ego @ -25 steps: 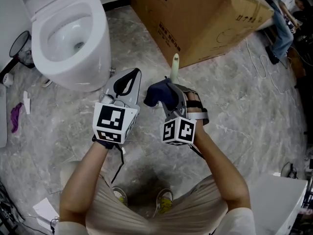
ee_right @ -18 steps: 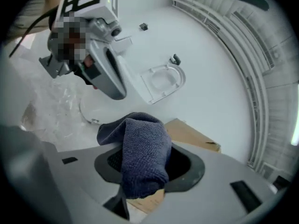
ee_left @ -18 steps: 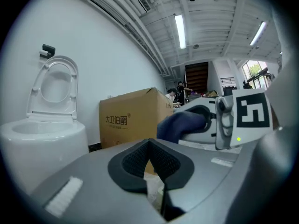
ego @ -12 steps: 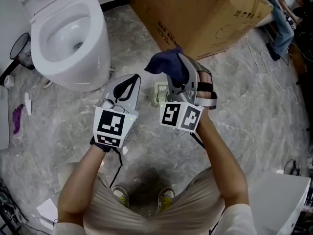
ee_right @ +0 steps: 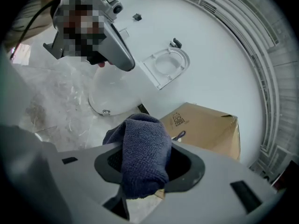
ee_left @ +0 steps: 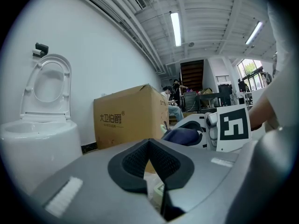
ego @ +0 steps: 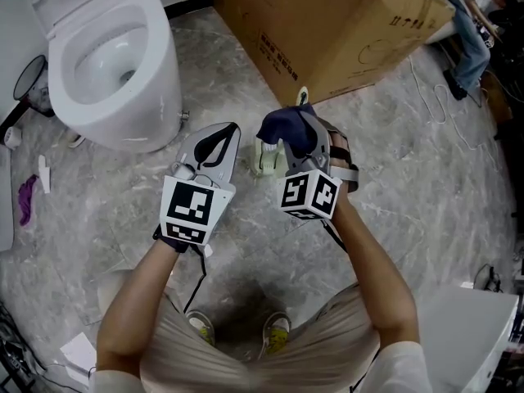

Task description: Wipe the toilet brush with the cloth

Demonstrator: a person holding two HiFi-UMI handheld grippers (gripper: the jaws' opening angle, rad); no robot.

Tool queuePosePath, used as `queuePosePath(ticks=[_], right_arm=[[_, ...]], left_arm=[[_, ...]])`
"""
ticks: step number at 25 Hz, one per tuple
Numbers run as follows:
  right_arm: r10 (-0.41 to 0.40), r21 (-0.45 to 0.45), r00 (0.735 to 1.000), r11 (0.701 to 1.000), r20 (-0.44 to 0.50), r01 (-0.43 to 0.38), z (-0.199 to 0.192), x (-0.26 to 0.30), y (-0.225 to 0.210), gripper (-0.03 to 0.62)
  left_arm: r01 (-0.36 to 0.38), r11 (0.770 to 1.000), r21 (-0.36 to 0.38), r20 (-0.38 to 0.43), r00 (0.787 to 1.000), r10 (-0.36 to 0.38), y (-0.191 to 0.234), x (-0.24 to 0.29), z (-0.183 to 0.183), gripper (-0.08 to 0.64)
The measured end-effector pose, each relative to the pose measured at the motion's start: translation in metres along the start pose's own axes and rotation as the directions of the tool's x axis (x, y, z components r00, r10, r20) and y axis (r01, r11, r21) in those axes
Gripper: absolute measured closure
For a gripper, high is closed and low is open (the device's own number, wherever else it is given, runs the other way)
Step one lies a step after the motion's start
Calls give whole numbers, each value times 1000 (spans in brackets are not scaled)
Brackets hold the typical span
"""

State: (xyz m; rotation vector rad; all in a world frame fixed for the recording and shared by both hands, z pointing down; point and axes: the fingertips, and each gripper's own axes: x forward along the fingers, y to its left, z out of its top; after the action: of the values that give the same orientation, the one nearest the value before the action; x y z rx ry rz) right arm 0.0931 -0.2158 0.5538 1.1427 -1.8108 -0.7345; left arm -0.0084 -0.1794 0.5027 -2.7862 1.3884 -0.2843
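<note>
The big white toilet [ego: 115, 56] sits in the upper left, with a brown box [ego: 327, 23] at the top. The left claw [ego: 219, 131] is pressed together and holds nothing. The right claw [ego: 288, 133] pinches a fuzzy dark blue cloth [ego: 285, 126] in the middle. The pale green toilet brush [ego: 267, 155] stands upright between the claws.

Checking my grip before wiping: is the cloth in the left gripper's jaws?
No, the dark blue cloth is pinched between the jaws of the right gripper, as the right gripper view shows.
</note>
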Motion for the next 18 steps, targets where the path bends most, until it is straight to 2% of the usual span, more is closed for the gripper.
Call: queuePosePath(ticks=[4, 9, 18], right_arm=[[51, 43, 999, 998, 3, -51, -5, 0, 13, 405], [125, 161, 992, 979, 18, -126, -12, 3, 28, 403], [152, 168, 988, 974, -1, -150, -21, 8, 40, 403]], left_arm=[[6, 1000, -1, 4, 1000, -6, -3, 2, 2, 558], [6, 1000, -4, 3, 1000, -6, -2, 2, 2, 558], [-4, 1000, -8, 5, 1000, 4, 2, 0, 1, 558]])
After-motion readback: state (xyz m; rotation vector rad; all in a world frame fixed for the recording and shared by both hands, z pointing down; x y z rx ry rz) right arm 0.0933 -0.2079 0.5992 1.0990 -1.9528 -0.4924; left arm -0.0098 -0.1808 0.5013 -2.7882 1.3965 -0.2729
